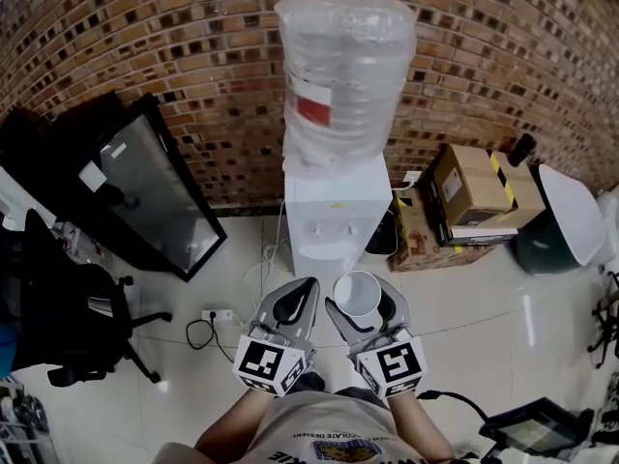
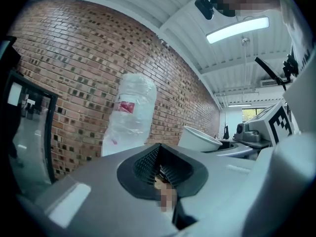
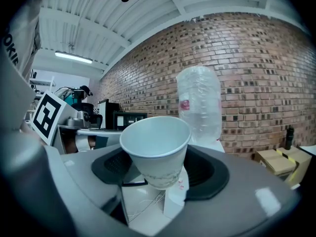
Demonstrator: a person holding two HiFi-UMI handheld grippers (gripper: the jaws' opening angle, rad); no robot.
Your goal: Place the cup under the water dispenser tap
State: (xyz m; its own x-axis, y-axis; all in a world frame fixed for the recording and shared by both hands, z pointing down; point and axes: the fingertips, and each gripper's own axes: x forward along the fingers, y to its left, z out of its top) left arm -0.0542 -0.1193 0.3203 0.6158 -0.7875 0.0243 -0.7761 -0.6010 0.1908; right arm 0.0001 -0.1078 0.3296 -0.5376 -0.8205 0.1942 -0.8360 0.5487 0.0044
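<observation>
The paper cup is clamped low on its tapered wall between the wide-set jaws of the right claw. It looks light and thin-walled and would likely crumple if squeezed, so a gentle hold suits it. Its mouth faces up, with the long axis near upright and slightly tilted. The water dispenser stands ahead of the claw. The left claw alongside is closed and empty.

Left gripper: jaws together, empty. Right gripper just beside it: jaws wide, clamping upright cup.
</observation>
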